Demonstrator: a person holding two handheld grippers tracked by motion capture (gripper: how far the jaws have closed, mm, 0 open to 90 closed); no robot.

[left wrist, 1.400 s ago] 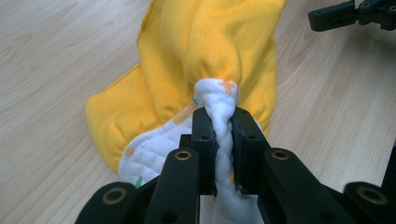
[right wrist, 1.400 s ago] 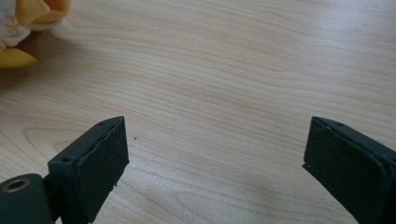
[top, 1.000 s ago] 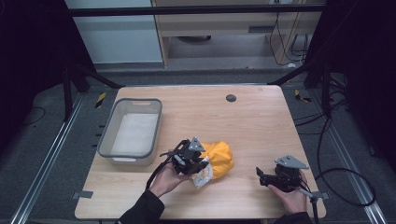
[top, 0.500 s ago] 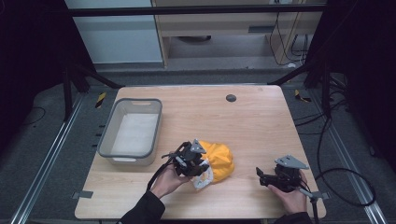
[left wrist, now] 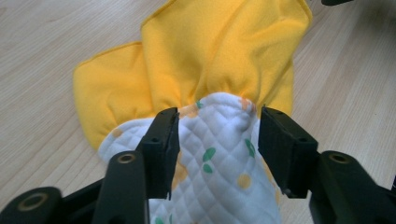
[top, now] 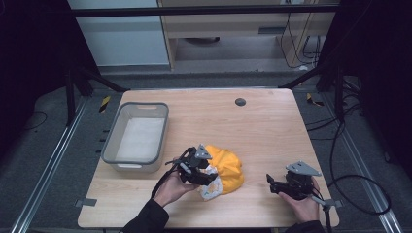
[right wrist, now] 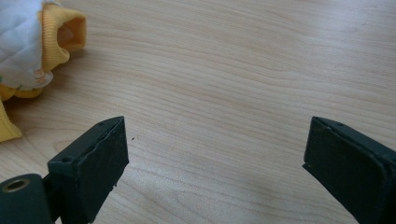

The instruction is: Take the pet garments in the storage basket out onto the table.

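Fingers [left wrist: 161,140] of the left gripper [left wrist: 215,140], in the left gripper view, stand partly apart and have just been opening; the quilted white part of the garment [left wrist: 219,93], printed with green and orange dots, lies between them, and the near finger looks to rest against the cloth while the far one stands just off it — no firm pinch shows. Beyond the quilted part the yellow cloth bunches and spreads over the wooden table [left wrist: 42,56]. In the right gripper view, the right gripper [right wrist: 215,163] has its fingers [right wrist: 100,158] spread wide with bare table [right wrist: 233,70] between them and nothing held; a yellow cuff and a patch of white quilting from the garment [right wrist: 42,42] sit at the upper left of that view, well apart from the jaws. In the high view, the garment [top: 227,167] lies crumpled near the table's near edge, about midway along it, with the left gripper [top: 204,177] at its left side, carried by the person's left hand [top: 172,187]. The right gripper [top: 273,184] rests low near the near right corner of the table [top: 272,126], in the right hand [top: 303,201], pointing toward the garment but apart from it. A grey bin [top: 116,145] stands along the left edge — just beside the left gripper's cable — and a small dark disc [top: 240,102] lies near the far edge.
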